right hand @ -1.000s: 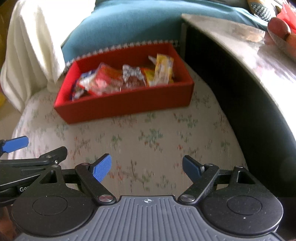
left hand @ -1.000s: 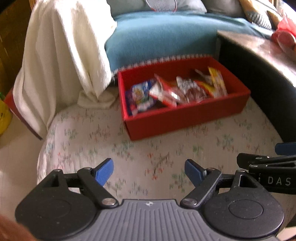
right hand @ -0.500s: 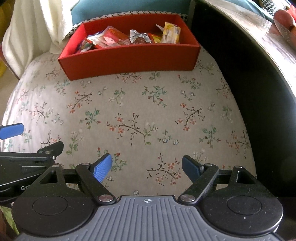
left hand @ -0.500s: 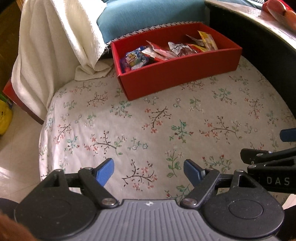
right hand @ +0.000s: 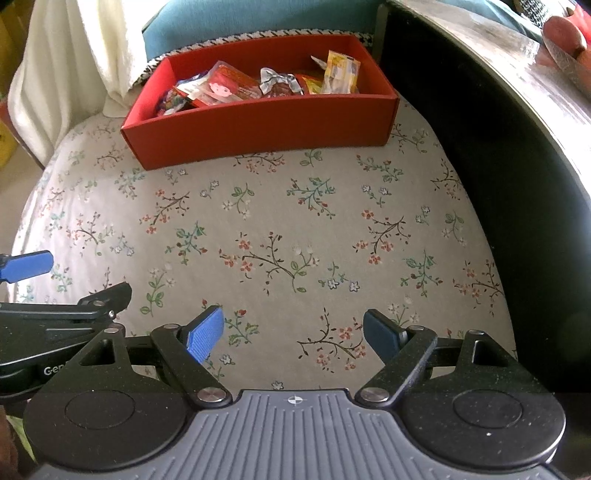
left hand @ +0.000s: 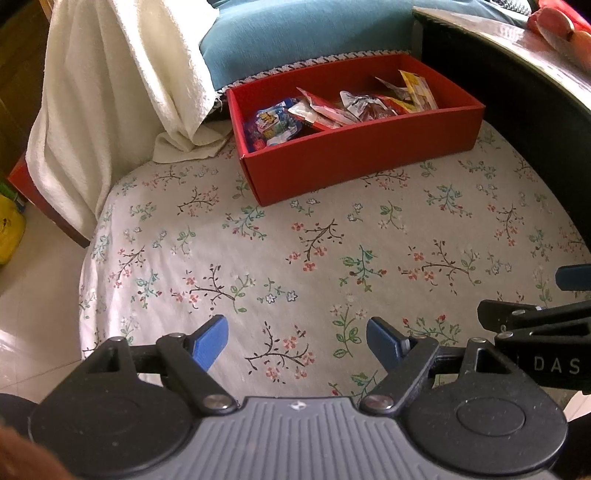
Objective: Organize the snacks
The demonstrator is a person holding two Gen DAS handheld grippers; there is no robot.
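Floral-print cloth [left hand: 258,258] across padded surface. Blue sofa cushion [left hand: 295,33] at far side, white towel [left hand: 110,81] draped far left. Dark table [right hand: 498,110] right, pale tiled floor [left hand: 29,295] left. Daylight.

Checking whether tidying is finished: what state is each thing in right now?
red box: open-topped, on the floral cloth, holding snacks
snack packets: all inside the box, loosely piled
floral cloth: spread flat, nothing loose on it
white towel: draped, hanging down beside the box
left tool: open, empty
right tool: open, empty
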